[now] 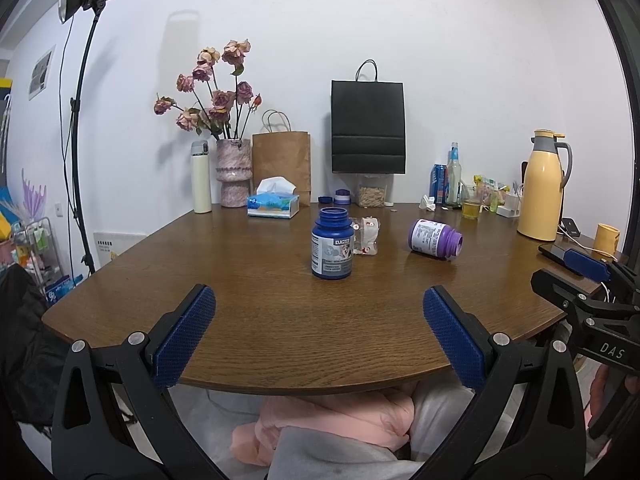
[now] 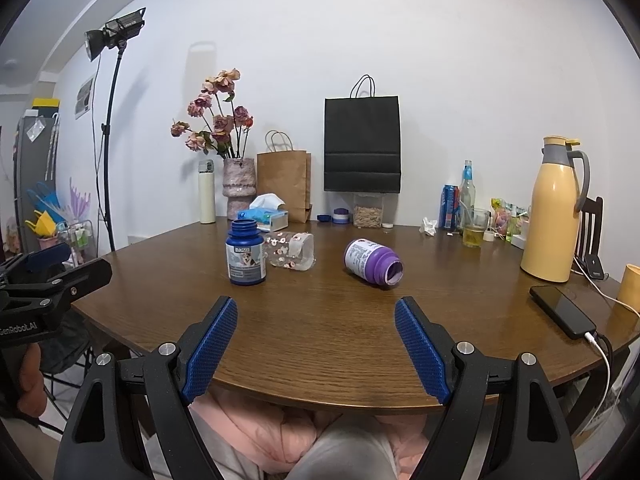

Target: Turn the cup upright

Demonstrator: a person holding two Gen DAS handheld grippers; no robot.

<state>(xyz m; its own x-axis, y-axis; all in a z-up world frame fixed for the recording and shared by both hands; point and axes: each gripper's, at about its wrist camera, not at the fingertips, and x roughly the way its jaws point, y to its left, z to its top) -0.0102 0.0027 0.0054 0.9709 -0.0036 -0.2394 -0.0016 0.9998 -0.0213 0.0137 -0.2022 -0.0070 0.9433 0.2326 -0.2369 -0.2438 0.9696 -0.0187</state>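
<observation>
While the left gripper (image 1: 318, 334) hangs over the near edge of the round brown wooden table (image 1: 260, 320) with its blue-padded jaws spread wide and nothing between them, an uncapped dark blue plastic bottle (image 2: 245, 253) stands upright at mid-table. Just right of it and a little behind, the clear plastic cup with a small flower print (image 2: 291, 255) lies on its side, and further right an uncapped purple plastic bottle (image 2: 373, 263) lies on its side too. The right gripper (image 2: 316, 346) is likewise spread wide and holds nothing, well short of the cup.
</observation>
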